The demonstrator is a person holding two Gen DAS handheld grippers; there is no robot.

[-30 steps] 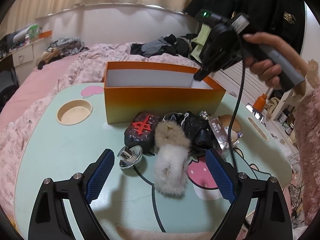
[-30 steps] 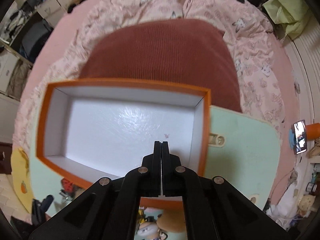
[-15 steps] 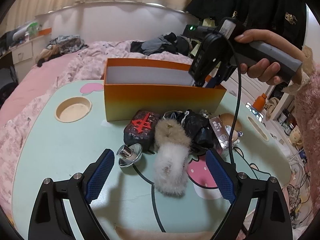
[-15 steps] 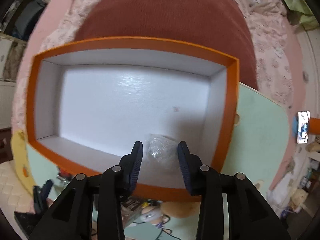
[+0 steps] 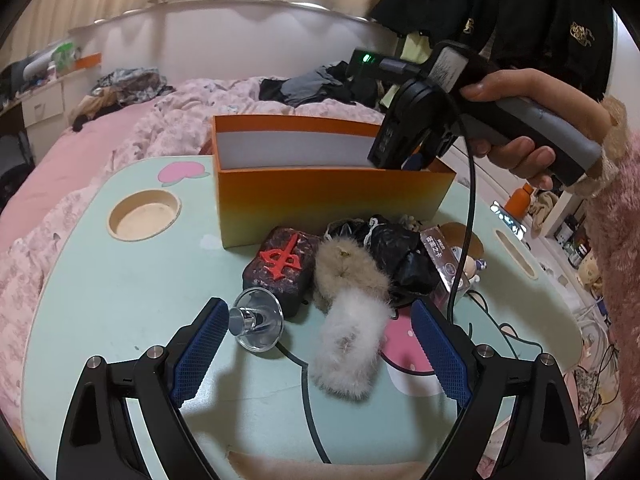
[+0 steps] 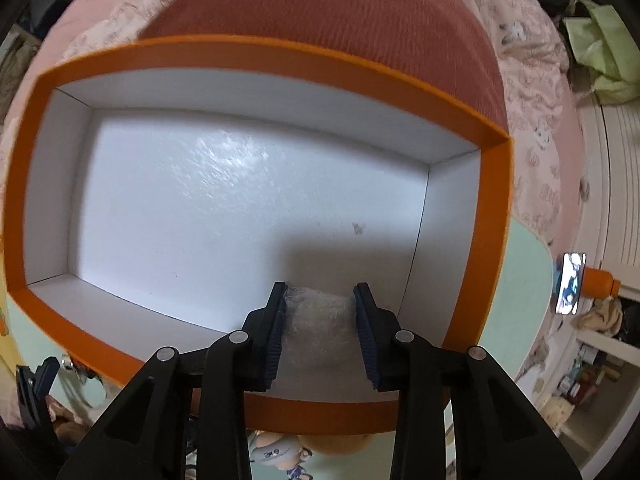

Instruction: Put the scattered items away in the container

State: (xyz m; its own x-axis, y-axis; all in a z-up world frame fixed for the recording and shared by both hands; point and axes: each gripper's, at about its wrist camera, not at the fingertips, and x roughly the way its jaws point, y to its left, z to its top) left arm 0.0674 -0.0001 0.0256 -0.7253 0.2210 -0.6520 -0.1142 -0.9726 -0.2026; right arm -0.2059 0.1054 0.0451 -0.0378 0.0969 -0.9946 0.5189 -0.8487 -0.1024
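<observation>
Lying between parted right fingers (image 6: 362,328): clear plastic wad (image 6: 318,330) on orange box (image 6: 256,54) floor; left fingers (image 5: 200,346) spread, empty.

A pink-quilted bed (image 5: 132,136) with strewn clothes (image 5: 316,86) stands against a white wall (image 5: 224,36).

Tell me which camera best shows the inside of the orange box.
The right wrist view: it looks straight down onto the orange cardboard box and its white floor. The left wrist view shows only its outer front wall and a strip of inner wall.

Red 中 on dark block (image 5: 282,270)
</observation>
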